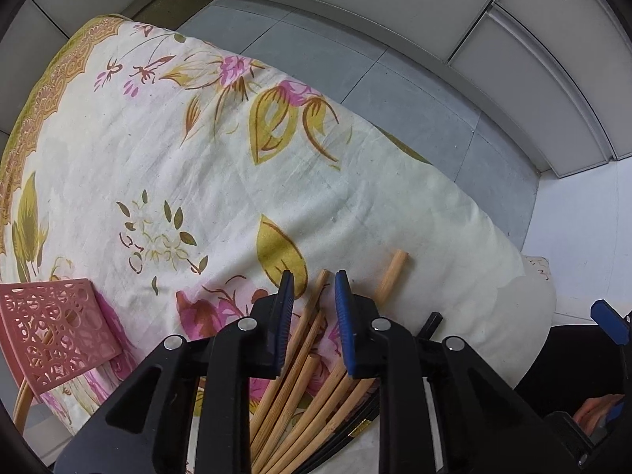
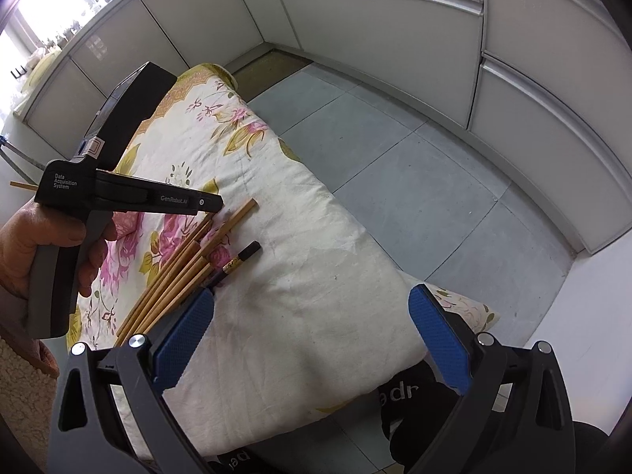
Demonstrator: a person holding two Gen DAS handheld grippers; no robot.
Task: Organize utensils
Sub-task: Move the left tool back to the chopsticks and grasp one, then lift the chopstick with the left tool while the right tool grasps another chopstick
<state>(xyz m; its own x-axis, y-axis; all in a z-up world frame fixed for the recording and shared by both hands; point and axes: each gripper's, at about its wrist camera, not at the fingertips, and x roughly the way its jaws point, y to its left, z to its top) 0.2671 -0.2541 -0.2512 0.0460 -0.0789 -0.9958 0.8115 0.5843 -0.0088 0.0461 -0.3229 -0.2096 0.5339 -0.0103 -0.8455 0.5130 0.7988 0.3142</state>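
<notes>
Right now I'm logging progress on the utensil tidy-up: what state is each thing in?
left gripper: jaws partly open around one bamboo chopstick, not clamped
right gripper: jaws wide open, holding nothing
bamboo chopsticks: loose pile lying flat on the cloth
black chopsticks: lying beside the bamboo ones
pink holder: on the cloth, one chopstick inside

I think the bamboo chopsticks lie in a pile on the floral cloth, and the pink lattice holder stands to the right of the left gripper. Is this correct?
Not quite. The bamboo chopsticks do lie in a pile on the floral cloth, but the pink lattice holder is to the left of the left gripper, not the right. The left wrist view shows it.
</notes>
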